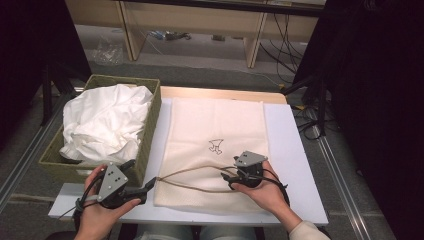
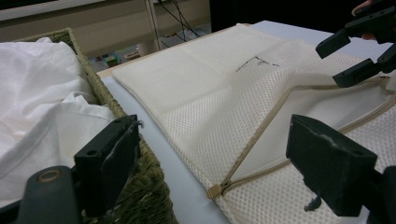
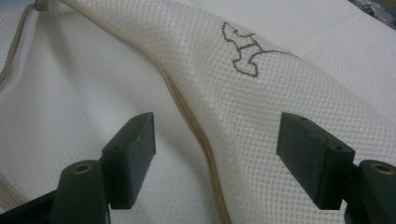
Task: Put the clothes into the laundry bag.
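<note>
Cream mesh laundry bag [image 1: 215, 150] lies flat on the white bench [image 1: 295, 165], beside a woven basket [image 1: 150, 130] of white cloth [image 1: 105, 122]. Right hand-held gripper [image 1: 234, 176] hovers wide open over its beige-trimmed opening [image 1: 195, 180], holding nothing. Left hand-held gripper [image 1: 145, 190] is open and empty at the bag's near-left corner.

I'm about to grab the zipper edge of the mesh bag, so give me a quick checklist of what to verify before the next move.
1. Right tool jaws open: ok.
2. Zipper edge lies between the right tool's jaws, pads not yet on it: ok.
3. Left tool jaws open, nothing between them: ok.
4. Left tool near the bag's corner: ok.
5. Mesh bag mouth already open: ok.
6. White cloth in the basket beside the bag: ok.
</note>
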`<state>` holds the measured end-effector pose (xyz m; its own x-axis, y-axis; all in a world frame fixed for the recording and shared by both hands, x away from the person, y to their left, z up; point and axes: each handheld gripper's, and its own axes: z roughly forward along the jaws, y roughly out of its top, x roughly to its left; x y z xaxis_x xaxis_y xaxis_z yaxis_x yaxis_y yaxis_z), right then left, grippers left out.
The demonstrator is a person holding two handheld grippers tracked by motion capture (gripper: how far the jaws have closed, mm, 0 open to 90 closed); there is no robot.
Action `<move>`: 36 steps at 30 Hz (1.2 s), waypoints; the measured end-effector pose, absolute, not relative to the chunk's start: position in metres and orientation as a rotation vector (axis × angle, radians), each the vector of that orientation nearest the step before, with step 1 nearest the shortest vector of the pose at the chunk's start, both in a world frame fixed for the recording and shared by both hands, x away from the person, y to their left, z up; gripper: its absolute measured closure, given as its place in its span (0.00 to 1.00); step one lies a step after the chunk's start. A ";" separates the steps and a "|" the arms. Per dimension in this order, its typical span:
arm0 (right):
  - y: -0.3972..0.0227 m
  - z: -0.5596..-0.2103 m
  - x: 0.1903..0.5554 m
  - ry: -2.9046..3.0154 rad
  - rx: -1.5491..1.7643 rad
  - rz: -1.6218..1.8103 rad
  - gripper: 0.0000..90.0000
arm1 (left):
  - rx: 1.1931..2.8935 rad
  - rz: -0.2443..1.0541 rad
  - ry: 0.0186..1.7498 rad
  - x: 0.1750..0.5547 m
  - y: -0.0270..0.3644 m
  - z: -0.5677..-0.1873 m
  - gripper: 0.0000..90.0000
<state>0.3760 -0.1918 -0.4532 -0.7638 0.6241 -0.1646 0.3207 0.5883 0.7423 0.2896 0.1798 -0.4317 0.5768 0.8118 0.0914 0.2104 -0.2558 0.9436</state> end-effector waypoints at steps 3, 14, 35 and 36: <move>-0.187 -0.457 0.380 2.436 0.759 0.980 0.33 | 1.779 0.728 0.845 0.289 0.180 -0.432 0.19; -0.167 -0.466 0.396 2.484 0.724 0.860 0.34 | 1.780 0.728 0.844 0.288 0.181 -0.433 0.19; -0.158 -0.452 0.407 2.438 0.712 0.893 0.88 | 1.789 0.731 0.845 0.287 0.181 -0.433 0.20; -0.158 -0.448 0.407 2.435 0.715 0.905 0.89 | 1.787 0.731 0.845 0.287 0.181 -0.433 0.20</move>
<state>0.4067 -0.1580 -0.4485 -0.7677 0.6014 -0.2214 0.3106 0.6514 0.6922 0.2872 0.1811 -0.4327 0.5749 0.8121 0.1001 0.2161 -0.2687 0.9387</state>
